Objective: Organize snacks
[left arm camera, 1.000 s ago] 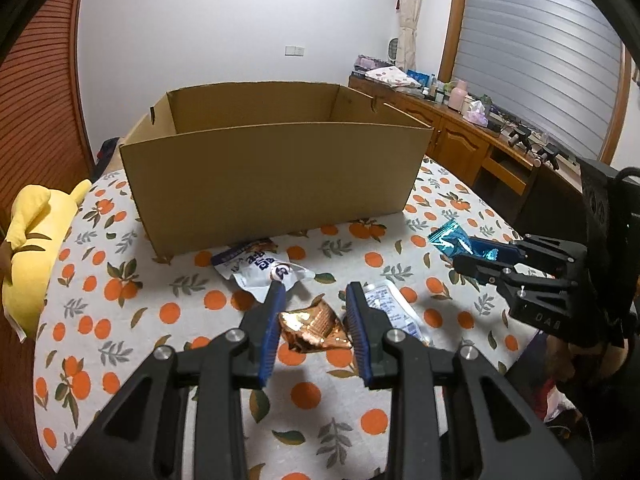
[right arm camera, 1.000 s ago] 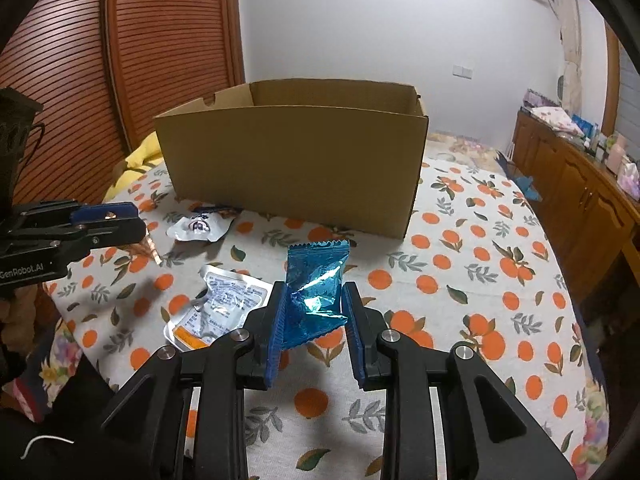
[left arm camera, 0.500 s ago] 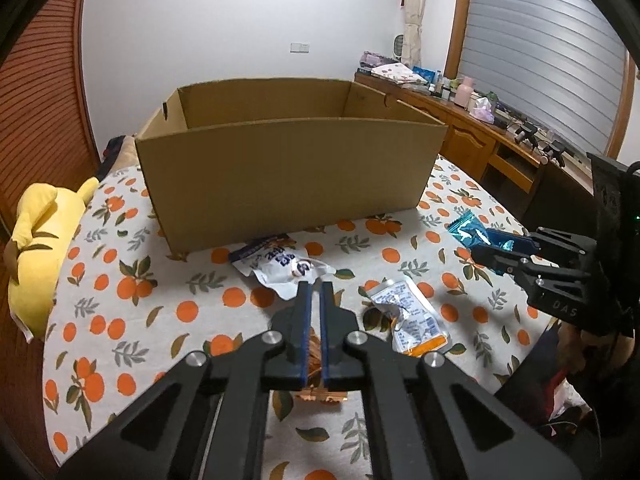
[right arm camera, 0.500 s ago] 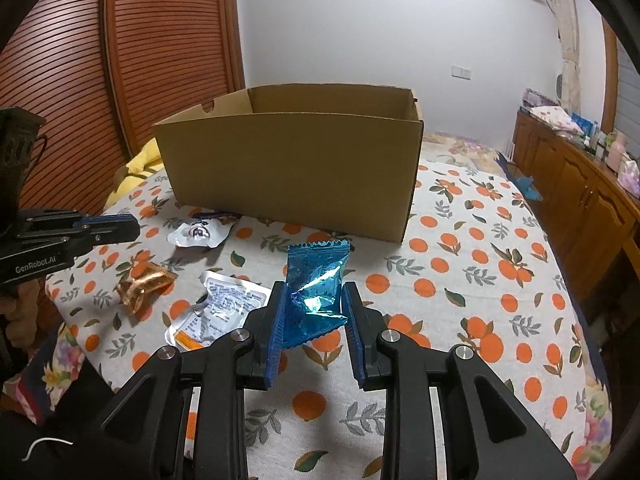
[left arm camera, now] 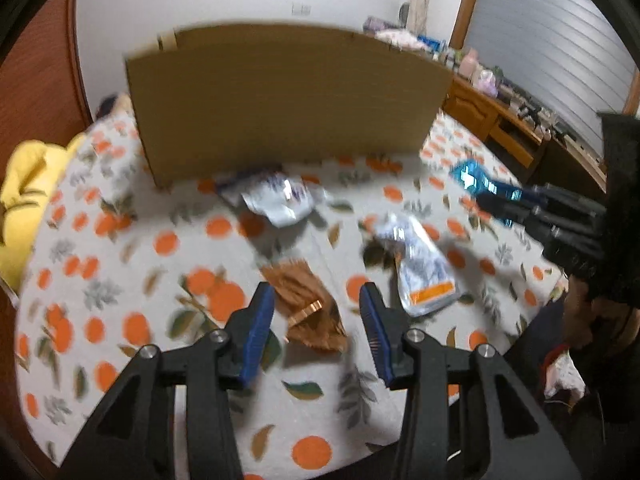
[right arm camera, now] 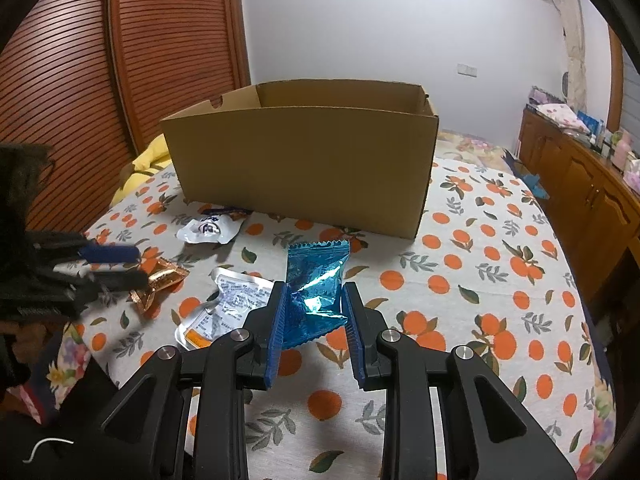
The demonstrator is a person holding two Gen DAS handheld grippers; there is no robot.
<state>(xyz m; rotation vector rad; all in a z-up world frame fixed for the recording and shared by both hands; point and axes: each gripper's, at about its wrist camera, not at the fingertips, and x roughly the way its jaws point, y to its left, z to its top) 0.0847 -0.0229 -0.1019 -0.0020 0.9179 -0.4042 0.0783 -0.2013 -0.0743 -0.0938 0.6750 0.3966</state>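
Note:
A crumpled copper snack packet (left arm camera: 304, 300) (right arm camera: 160, 282) lies on the orange-print tablecloth (left arm camera: 120, 280). My left gripper (left arm camera: 316, 292) (right arm camera: 116, 266) hangs low over it; its jaws are opening, with the packet between the blue pads and untouched. The right gripper (right arm camera: 314, 292) (left arm camera: 508, 200) is shut on a shiny blue packet (right arm camera: 316, 280) (left arm camera: 470, 174), held above the table. Behind stands the open cardboard box (left arm camera: 288, 100) (right arm camera: 300, 160). A white pouch (left arm camera: 276, 198) (right arm camera: 206, 230) and a white-and-orange packet (left arm camera: 420, 272) (right arm camera: 228, 304) lie in front of it.
A yellow plush toy (left arm camera: 24, 184) sits at the table's left edge. A wooden cabinet (right arm camera: 580, 184) crowded with small items runs along the right wall. A slatted wooden door (right arm camera: 120, 80) stands behind the box on the left.
The left gripper has sunk toward the table. Its jaws, shut half a second ago, now stand apart around the copper packet. The right gripper and blue packet have kept still.

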